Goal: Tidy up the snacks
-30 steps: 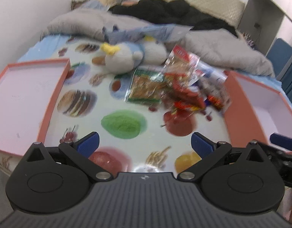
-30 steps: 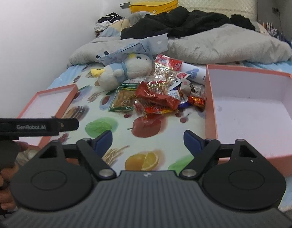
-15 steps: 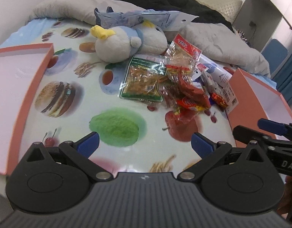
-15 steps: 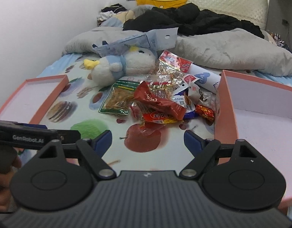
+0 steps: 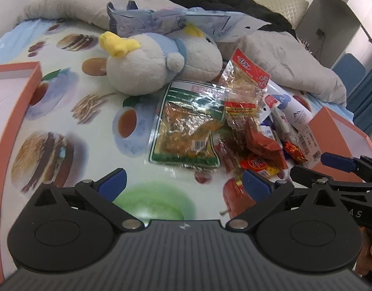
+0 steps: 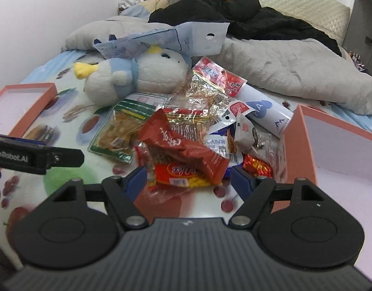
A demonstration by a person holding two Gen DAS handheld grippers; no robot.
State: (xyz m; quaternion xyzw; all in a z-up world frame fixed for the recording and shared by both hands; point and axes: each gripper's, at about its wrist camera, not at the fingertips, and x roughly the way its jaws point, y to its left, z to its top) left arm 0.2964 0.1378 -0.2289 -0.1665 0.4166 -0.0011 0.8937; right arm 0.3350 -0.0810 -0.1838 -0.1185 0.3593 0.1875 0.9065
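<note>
A crinkled dark-red foil snack packet [image 6: 183, 149] is framed between the spread right gripper [image 6: 188, 177] fingers; the left gripper [image 5: 183, 184] is likewise held released.

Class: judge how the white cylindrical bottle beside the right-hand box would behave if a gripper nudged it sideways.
The white bottle lies on its side, so it would probably roll. Its smooth surface may slip between fingers. Snack packets lean against it and would likely shift too.

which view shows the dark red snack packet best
The right wrist view. There the dark red snack packet lies whole on top of the pile, just ahead of the open right gripper, with its printing visible. The left wrist view shows it only obliquely at the pile's far side, small and partly hidden by other wrappers.
</note>
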